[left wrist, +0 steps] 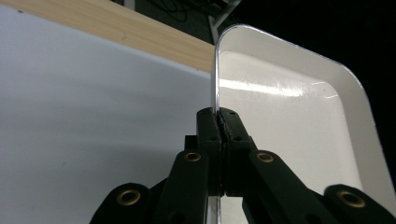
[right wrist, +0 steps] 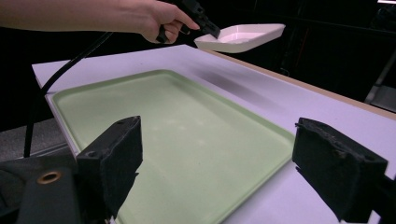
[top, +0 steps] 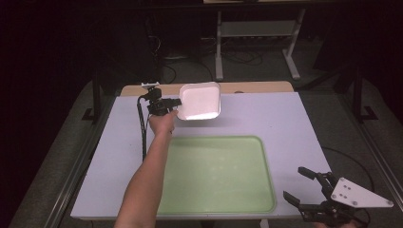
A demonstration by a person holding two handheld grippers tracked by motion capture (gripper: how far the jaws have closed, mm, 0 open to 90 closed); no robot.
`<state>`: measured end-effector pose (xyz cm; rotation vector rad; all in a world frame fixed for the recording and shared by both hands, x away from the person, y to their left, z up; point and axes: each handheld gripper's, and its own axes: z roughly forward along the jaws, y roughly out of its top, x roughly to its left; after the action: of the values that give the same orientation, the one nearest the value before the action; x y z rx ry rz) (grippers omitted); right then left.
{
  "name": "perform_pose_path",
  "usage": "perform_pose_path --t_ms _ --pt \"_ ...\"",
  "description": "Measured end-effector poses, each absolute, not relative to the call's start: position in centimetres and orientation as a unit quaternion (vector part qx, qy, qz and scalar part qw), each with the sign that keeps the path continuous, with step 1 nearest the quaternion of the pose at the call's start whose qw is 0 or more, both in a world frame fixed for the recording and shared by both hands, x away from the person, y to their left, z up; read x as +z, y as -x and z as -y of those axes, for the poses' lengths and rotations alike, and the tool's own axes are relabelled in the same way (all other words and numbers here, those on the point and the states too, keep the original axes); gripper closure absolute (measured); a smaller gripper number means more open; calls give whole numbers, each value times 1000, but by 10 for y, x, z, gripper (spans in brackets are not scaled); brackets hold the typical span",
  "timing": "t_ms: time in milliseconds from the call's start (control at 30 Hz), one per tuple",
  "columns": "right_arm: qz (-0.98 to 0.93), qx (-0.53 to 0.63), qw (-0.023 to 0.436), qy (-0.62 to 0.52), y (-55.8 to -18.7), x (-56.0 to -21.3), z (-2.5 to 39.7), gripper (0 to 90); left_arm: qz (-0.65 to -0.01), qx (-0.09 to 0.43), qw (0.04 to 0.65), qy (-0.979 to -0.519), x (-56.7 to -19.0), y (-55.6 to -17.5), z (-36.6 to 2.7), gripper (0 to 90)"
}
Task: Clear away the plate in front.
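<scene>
A white square dish (top: 200, 100) hangs in the air over the far middle of the table, held by its left rim. My left gripper (top: 177, 105) is shut on that rim; in the left gripper view the jaws pinch the dish (left wrist: 299, 126) edge at the left gripper's tip (left wrist: 223, 122). The right gripper view shows the dish (right wrist: 243, 36) lifted above the tabletop, with the hand and left gripper (right wrist: 211, 31) on it. My right gripper (top: 300, 187) stands open at the near right corner, its pads (right wrist: 116, 158) wide apart with nothing between them.
A large pale green tray (top: 266, 166) lies on the near middle of the white table (top: 294, 123), also in the right gripper view as the tray (right wrist: 154, 130). A wooden strip (top: 256, 87) runs along the far edge. Beyond it stand a metal frame and cables on a dark floor.
</scene>
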<state>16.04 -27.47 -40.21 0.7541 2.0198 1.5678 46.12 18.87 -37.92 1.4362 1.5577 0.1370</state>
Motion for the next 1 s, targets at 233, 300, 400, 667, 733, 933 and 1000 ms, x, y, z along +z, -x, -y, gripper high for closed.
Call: perform_pose_path --t_ms 233,300,400,667,733,933,1000 --pt "-738 569 236 -276 -161 -403 272 143 -632 62 498 -590 -369 -450 -194 886" --pt "-740 566 235 -276 -161 -403 271 143 -626 64 502 -593 -366 -446 -195 886" --pt "-740 567 235 -276 -160 -403 271 143 -622 63 505 -595 -363 -439 -197 886" --pt "-743 563 240 -270 -157 -403 268 143 -620 66 509 -593 -362 -424 -204 887" --pt "-744 562 240 -269 -158 -402 267 143 -617 64 508 -598 -364 -421 -205 887" --pt "-751 556 241 -262 -158 -402 263 143 -619 62 502 -601 -375 -409 -210 887" --pt "-752 555 242 -261 -158 -403 263 142 -622 60 502 -599 -378 -405 -213 887"
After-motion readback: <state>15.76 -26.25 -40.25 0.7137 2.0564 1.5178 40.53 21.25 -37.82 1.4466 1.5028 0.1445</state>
